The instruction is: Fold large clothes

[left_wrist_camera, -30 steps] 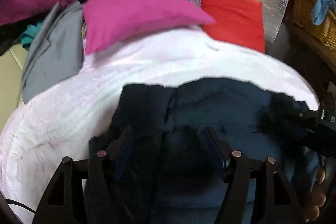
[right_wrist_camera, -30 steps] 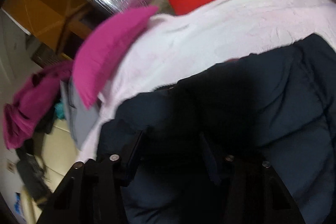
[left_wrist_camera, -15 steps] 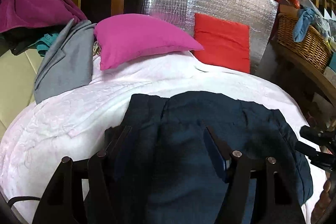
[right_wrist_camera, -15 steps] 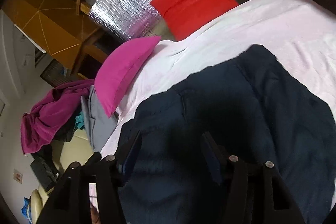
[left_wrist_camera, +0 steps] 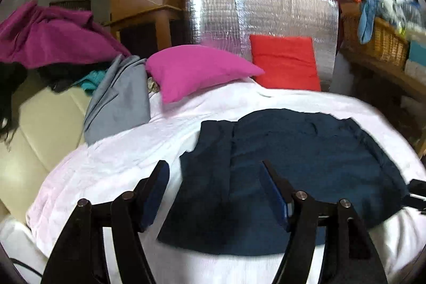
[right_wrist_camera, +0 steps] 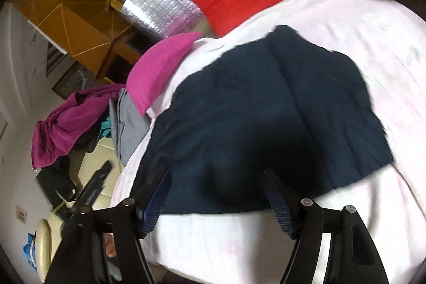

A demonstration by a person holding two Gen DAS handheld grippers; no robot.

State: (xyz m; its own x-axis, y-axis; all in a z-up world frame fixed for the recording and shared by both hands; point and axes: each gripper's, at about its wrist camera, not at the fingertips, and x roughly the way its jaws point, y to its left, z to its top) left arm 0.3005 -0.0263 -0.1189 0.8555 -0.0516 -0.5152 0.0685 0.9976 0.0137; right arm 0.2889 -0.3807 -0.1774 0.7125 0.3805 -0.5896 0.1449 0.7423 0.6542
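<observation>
The left gripper (left_wrist_camera: 214,188) is hovering with its blue-padded fingers spread apart and gripping nothing, and the right gripper (right_wrist_camera: 215,193) is likewise hanging wide and empty above the bed's near edge. Directly ahead of and below both, the navy padded garment (left_wrist_camera: 293,164) is lying flat on the pale pink quilted bedspread (left_wrist_camera: 111,167), already looking folded into a rough rectangle whose long axis is running across the left view. Its near hem is sitting just under the left fingers, so the left hand is looking nearer to its left side, the right to the opposite side. The fabric is appearing soft, thick and matte, with stitched seams. Beyond it, a magenta pillow (left_wrist_camera: 197,68) and a red cushion (left_wrist_camera: 286,63) are leaning near a crinkled silver foil panel (left_wrist_camera: 239,15).
</observation>
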